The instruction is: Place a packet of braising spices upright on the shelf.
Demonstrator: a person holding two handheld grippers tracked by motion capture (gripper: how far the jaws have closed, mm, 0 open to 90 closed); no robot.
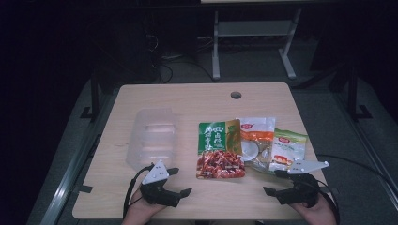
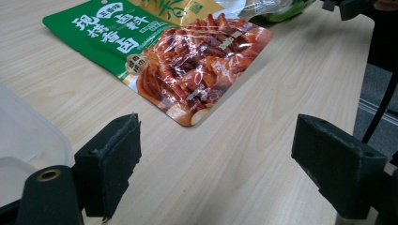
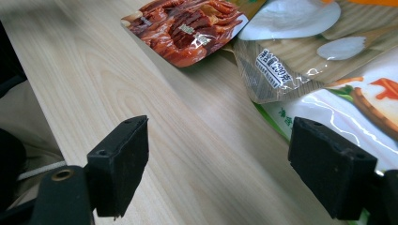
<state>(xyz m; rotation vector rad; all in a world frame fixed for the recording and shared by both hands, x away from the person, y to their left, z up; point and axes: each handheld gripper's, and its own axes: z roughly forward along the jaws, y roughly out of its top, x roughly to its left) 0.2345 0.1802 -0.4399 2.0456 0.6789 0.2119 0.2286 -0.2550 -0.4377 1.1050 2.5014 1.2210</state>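
Observation:
Three food packets lie side by side on the wooden table point(image 1: 197, 96): a green and red one point(image 1: 219, 150) printed with glazed meat, a clear and orange one point(image 1: 256, 140) in the middle, and a green and white one point(image 1: 287, 149) at the right. My left gripper point(image 1: 177, 180) is open near the front edge, left of the red packet point(image 2: 197, 61), with nothing between its jaws. My right gripper point(image 1: 274, 182) is open too, just in front of the green and white packet point(image 3: 356, 105); bare wood lies between its jaws.
A clear plastic container point(image 1: 152, 137) lies on the table left of the packets, its corner point(image 2: 23, 140) close to my left gripper. A round cable hole point(image 1: 236, 95) sits near the far edge. Dark floor and desk legs lie beyond the table.

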